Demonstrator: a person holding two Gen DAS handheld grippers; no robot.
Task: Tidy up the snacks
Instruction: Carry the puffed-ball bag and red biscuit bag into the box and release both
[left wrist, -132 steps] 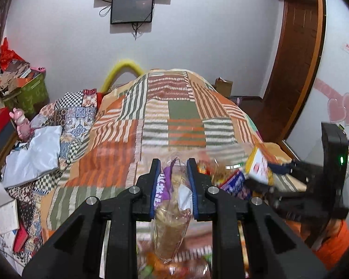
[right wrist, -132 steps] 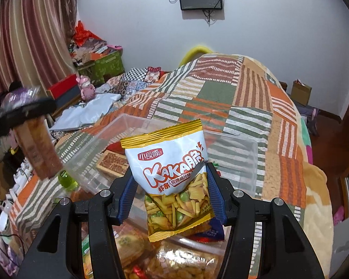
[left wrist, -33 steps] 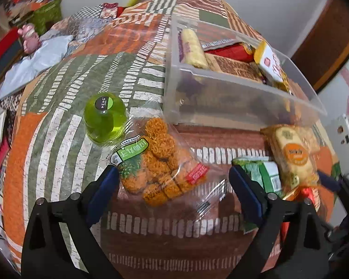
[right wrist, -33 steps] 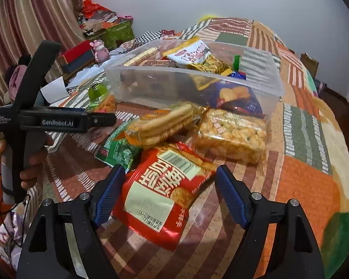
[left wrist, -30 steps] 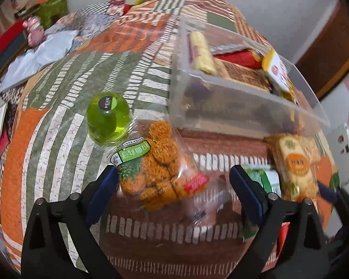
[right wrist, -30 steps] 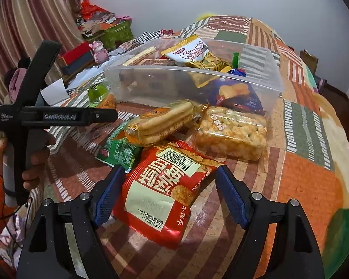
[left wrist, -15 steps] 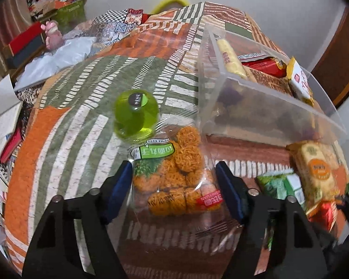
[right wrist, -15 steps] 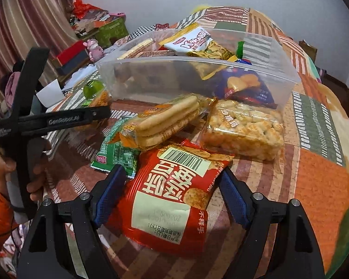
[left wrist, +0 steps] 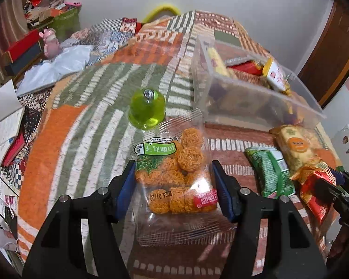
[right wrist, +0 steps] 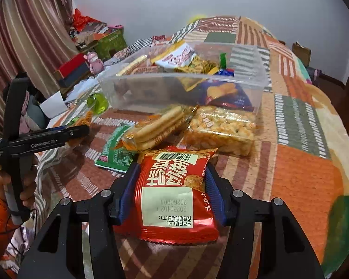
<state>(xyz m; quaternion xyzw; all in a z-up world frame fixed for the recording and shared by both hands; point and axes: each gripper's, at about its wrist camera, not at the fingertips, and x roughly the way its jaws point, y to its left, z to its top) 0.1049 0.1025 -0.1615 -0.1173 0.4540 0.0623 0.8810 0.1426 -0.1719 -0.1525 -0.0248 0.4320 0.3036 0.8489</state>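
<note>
Left gripper clamps clear noodle-snack bag; green jelly cup just beyond. Right gripper apparently pinches red chip bag; biscuit pack ahead, before clear bin.

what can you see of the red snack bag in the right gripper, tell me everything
The red snack bag is a glossy foil pouch with crimped ends, lying flat on the patchwork blanket with its back up. It shows a barcode strip at the far end, large pale characters, a picture of a cracker, and a pale date label printed upside down to the camera. The right gripper has its blue pads pressed against both long edges. Its far end reaches the biscuit stick pack. In the left wrist view only a corner shows.
</note>
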